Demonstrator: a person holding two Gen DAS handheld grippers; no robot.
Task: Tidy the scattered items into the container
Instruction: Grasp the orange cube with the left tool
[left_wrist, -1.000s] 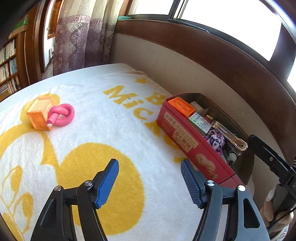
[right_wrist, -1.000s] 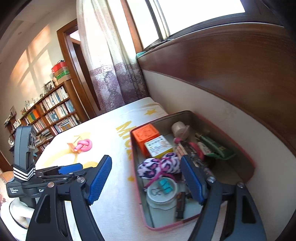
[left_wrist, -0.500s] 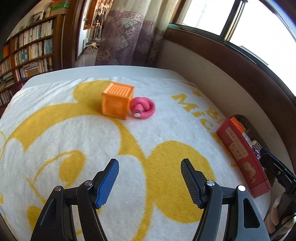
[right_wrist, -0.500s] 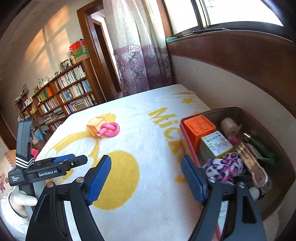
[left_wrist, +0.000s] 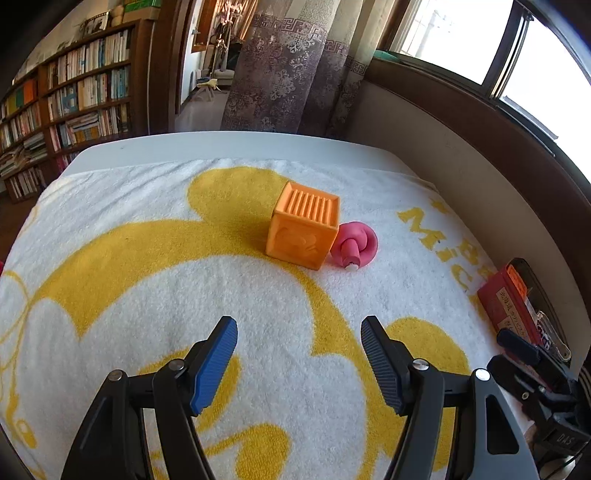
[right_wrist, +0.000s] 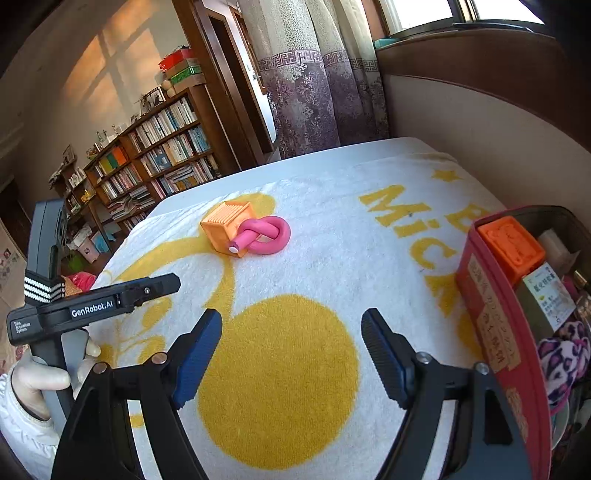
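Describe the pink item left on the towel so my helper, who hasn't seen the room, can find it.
On the white and yellow towel, look toward the far end for the pale orange cube. Touching it is the pink foam tube, the only soft, knotted loop there.

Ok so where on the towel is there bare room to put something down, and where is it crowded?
The towel is bare between the left tool and the orange cube, and to the cube's left. In the right wrist view there is also free towel between the pink foam roller and the red container. Inside the container it is packed.
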